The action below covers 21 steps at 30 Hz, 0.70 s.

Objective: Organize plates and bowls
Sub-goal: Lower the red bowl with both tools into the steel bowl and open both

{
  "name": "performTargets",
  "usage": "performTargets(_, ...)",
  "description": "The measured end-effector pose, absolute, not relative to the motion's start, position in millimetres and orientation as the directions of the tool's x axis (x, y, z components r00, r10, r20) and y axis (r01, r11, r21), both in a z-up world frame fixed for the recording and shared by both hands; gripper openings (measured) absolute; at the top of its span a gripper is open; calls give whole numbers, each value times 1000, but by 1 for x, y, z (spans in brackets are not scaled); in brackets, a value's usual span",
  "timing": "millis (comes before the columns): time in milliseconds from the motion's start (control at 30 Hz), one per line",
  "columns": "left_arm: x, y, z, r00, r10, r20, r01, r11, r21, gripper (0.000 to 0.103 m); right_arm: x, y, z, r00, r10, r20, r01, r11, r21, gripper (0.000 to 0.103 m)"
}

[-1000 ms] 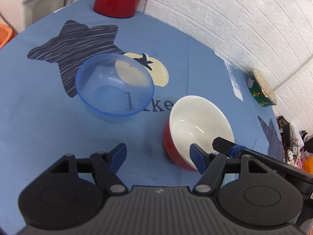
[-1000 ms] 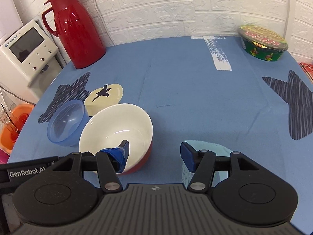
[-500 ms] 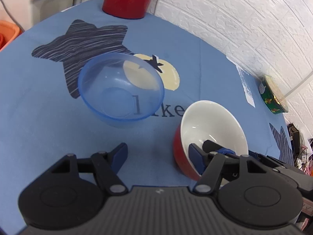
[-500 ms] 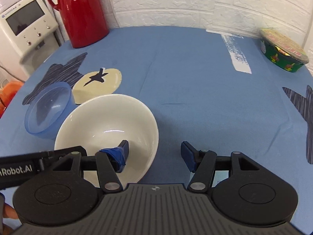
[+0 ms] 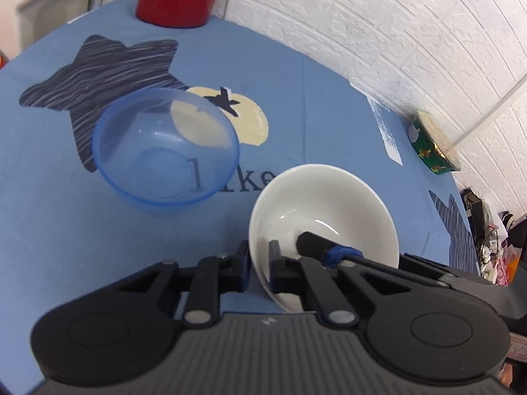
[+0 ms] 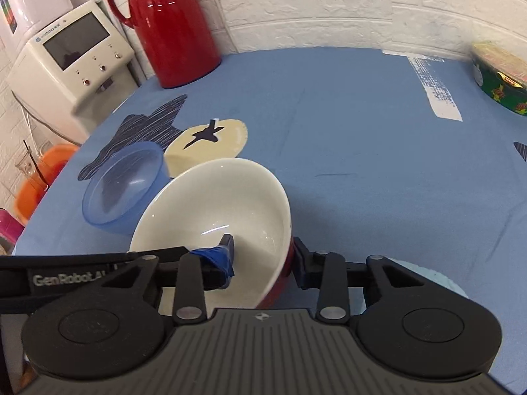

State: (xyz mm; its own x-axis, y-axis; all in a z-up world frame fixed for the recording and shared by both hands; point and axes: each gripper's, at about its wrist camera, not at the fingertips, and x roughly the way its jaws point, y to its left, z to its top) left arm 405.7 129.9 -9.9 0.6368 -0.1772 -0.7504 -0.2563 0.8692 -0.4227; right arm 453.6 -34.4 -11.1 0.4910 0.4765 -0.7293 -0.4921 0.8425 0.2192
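While both claws pinch opposite sides of its rim, the white bowl (image 6: 217, 210) with its red outside tilts over the blue counter (image 6: 362, 151); the left claw (image 5: 258, 260) and right claw (image 6: 262, 256) are each clamped on it. Just beyond the left claw sits an empty clear blue bowl (image 5: 164, 148) over the printed letters "ike". "GenRobot" marks the left claw's arm.

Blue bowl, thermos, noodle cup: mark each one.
Blue bowl (image 5: 164, 151): left wrist view, on its inner wall.
Thermos (image 6: 171, 33): right wrist view, on its red body.
Noodle cup (image 6: 504, 82): right wrist view, on its green side.
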Motion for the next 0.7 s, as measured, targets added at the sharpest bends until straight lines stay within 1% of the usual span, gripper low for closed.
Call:
performTargets(133,390,123,0,638,-168,-752,-222,895,-388,0,446,-37,-9,472,477,-741,-468,848,248,22)
performTargets(333,345,107,25,613,-210,-762,-180,902,-393,0,411,-52,4,460,493,-739,-463,843,274,25)
performTargets(500,294,76,45,591,-252,-766,-116,914,-389,0,361,-75,23,470,481,-740,-460,849,260,26)
performTargets(700,236,34,52,549,-330,-767,-16,914,-405,0,296,-116,40,479,449,-754,-409,874,261,28)
